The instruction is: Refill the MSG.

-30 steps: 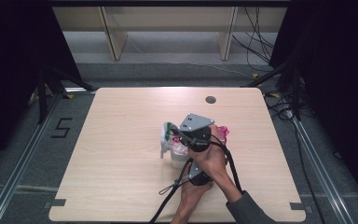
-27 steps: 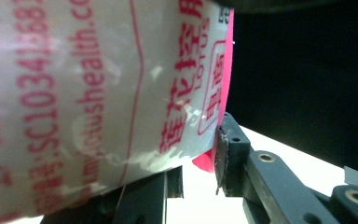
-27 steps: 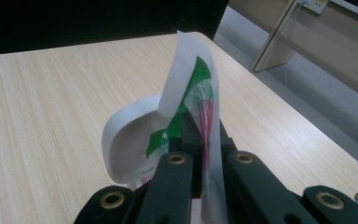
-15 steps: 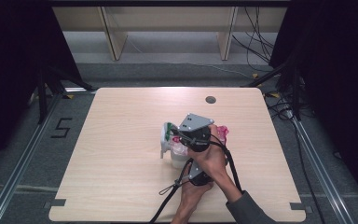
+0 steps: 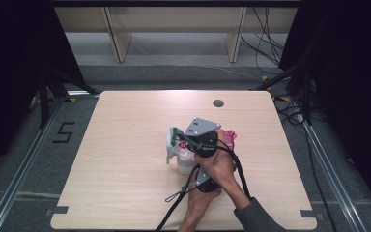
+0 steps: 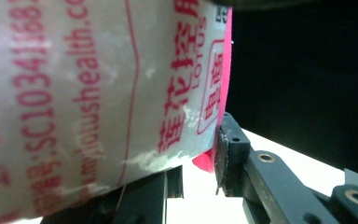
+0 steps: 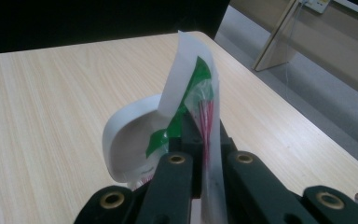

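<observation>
- My right claw (image 7: 200,154) is clamped fully together on the upper edge of a thin plastic packet (image 7: 193,102), white with green and red print; the film stands up between the two black jaws.
- In the high view, the right claw (image 5: 186,140), with its grey three-cornered plate on top, sits near the middle of the worktop (image 5: 125,145), and the packet (image 5: 175,137) shows at its left side.
- Just behind the packet in the right gripper view lies a white bowl (image 7: 130,144) on its side, its hollow facing the camera; whether film and bowl touch I cannot tell.
- My left claw (image 6: 191,168) is narrowed onto a translucent pouch (image 6: 98,93) with red lettering and a pink edge. The right-hand jaw presses on that edge. The pouch covers the other jaw's pad, so contact there is likely, not confirmed.
- In the high view my left claw (image 5: 198,175) sits close below the right one, both hands bunched together, cables trailing toward the near edge.
- A pink item (image 5: 230,136) lies on the worktop just right of the right claw.
- A small dark round fitting (image 5: 218,103) sits near the far edge, well apart from the work.
</observation>
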